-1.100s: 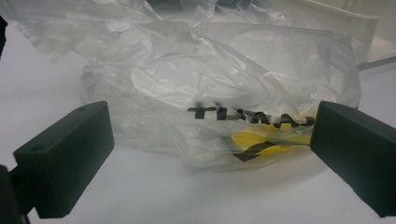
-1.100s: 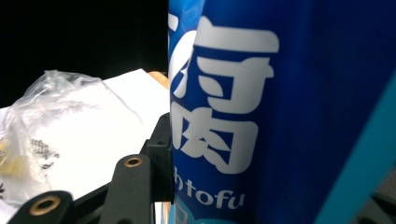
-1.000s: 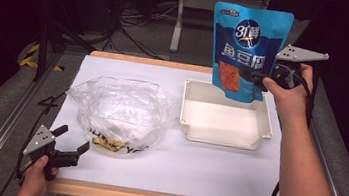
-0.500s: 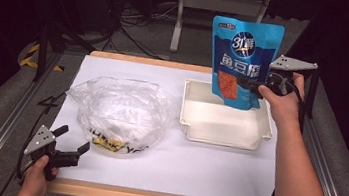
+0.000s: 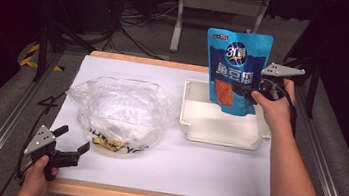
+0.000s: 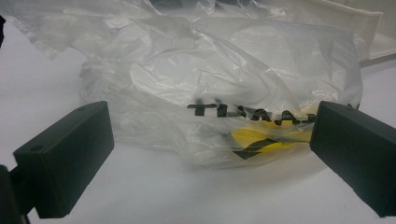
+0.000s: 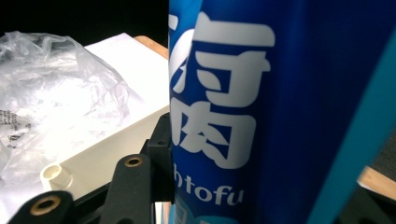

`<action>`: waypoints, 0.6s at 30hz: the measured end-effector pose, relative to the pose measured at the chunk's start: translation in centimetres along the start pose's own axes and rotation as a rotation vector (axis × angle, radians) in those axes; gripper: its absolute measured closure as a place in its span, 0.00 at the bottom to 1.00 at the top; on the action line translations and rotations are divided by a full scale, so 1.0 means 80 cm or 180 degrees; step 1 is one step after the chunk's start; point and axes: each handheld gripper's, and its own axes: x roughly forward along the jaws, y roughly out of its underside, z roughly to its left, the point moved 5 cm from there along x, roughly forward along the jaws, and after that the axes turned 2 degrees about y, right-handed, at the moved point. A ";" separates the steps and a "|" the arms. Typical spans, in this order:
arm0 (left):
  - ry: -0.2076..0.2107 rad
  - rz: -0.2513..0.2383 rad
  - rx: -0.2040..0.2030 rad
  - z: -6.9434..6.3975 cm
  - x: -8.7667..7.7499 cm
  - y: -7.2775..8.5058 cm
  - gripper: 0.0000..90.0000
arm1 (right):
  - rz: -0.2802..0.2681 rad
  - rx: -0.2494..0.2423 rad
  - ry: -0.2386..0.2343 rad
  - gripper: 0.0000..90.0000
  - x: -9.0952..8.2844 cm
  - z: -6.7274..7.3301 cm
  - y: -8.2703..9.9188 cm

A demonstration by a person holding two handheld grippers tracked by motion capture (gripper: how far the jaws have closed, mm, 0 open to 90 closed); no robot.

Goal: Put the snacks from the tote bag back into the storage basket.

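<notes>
The right gripper (image 5: 244, 91) is clamping the blue fish-tofu snack pouch (image 5: 237, 70), holding it upright over the white plastic tray (image 5: 221, 134) at the table's right side. The left gripper (image 5: 73, 147) is resting with its jaws spread wide, nothing between them, facing the crumpled clear plastic bag (image 5: 117, 113) just ahead.
</notes>
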 end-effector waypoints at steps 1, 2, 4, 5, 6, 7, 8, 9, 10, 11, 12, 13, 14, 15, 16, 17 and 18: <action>0.0001 0.0001 -0.0001 0.000 0.000 0.000 0.00 | 0.0015 0.0007 0.0005 0.61 0.001 0.000 0.002; 0.0003 0.0004 0.0007 0.000 0.000 0.000 0.00 | 0.0018 0.0002 0.0001 0.61 0.002 0.000 0.004; 0.0003 0.0005 0.0013 0.000 0.000 0.000 0.00 | 0.0035 0.0019 -0.0006 0.61 0.004 0.000 0.009; 0.0000 0.0005 0.0007 0.000 0.000 0.000 0.00 | 0.0045 0.0025 -0.0010 0.61 0.006 0.001 0.012; 0.0000 0.0003 0.0005 0.000 0.000 0.000 0.00 | 0.0060 0.0025 -0.0019 0.61 0.007 0.001 0.014; -0.0002 0.0002 0.0005 0.000 0.000 0.000 0.00 | 0.0077 0.0017 -0.0013 0.61 0.009 0.001 0.016; -0.0001 0.0003 0.0004 0.000 0.000 0.000 0.00 | 0.0086 0.0019 -0.0011 0.61 0.010 0.002 0.018; -0.0001 0.0004 0.0005 0.000 0.000 0.000 0.00 | 0.0091 0.0021 -0.0011 0.61 0.011 0.002 0.019; -0.0001 0.0006 0.0007 0.000 0.000 0.000 0.00 | 0.0096 0.0028 -0.0018 0.61 0.012 0.002 0.021; -0.0001 0.0009 0.0009 0.000 0.000 0.000 0.00 | 0.0099 0.0033 -0.0024 0.61 0.014 0.002 0.024; 0.0000 0.0009 0.0010 0.000 0.000 0.000 0.00 | 0.0099 0.0030 -0.0023 0.61 0.015 0.003 0.026; 0.0001 0.0008 0.0011 0.000 0.000 0.000 0.00 | 0.0112 0.0039 -0.0029 0.61 0.016 0.003 0.028; 0.0000 0.0008 0.0009 0.000 0.000 0.000 0.00 | 0.0117 0.0037 -0.0033 0.61 0.017 0.003 0.029; 0.0000 0.0008 0.0009 0.000 0.000 0.000 0.00 | 0.0117 0.0037 -0.0033 0.61 0.017 0.003 0.029; -0.0002 0.0007 0.0007 0.000 0.000 0.000 0.00 | 0.0128 0.0046 -0.0035 0.61 0.019 0.004 0.032; -0.0006 0.0007 0.0006 0.000 0.000 0.000 0.00 | 0.0137 0.0047 -0.0037 0.61 0.020 0.004 0.033; -0.0006 0.0007 0.0011 0.000 0.000 0.000 0.00 | 0.0152 0.0042 -0.0035 0.61 0.021 0.005 0.034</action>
